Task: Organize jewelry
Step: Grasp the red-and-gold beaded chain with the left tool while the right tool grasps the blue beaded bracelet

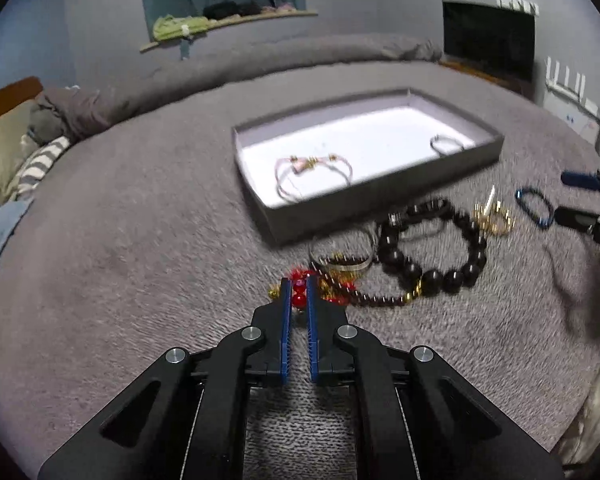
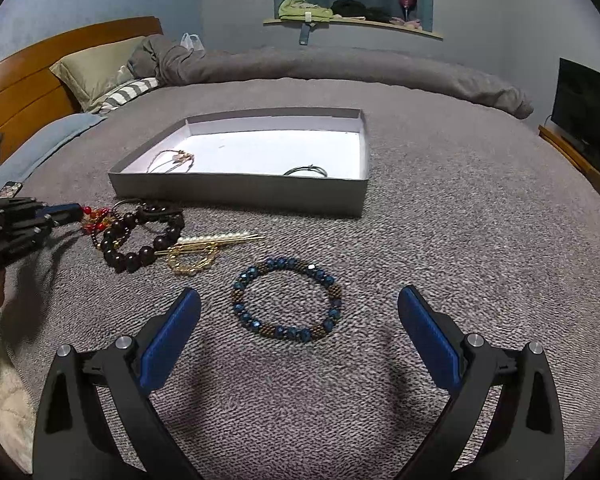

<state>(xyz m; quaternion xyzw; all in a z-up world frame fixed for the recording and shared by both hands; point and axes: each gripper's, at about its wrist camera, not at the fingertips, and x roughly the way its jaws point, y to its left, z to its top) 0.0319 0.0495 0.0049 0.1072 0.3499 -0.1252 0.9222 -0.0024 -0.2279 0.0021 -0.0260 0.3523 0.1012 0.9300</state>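
A grey box (image 1: 380,196) (image 2: 240,192) with a white floor sits on the grey bed cover; a pink string bracelet (image 1: 312,172) (image 2: 172,160) and a thin silver ring (image 1: 446,143) (image 2: 306,171) lie in it. My left gripper (image 1: 299,286) (image 2: 66,212) is shut on a red bead bracelet (image 1: 300,296) (image 2: 94,218) at the edge of a jewelry heap. My right gripper (image 2: 298,300) is open and empty, its fingers either side of a blue and bronze bead bracelet (image 2: 287,299) (image 1: 534,207) lying flat.
The heap holds a dark large-bead bracelet (image 1: 432,248) (image 2: 140,240), a silver bangle (image 1: 342,256), a small-bead strand (image 1: 380,300), a gold chain with a pearl hairpin (image 2: 204,252) (image 1: 494,216). Pillows (image 2: 96,72) and headboard (image 2: 24,92) lie left, a TV (image 2: 588,108) right.
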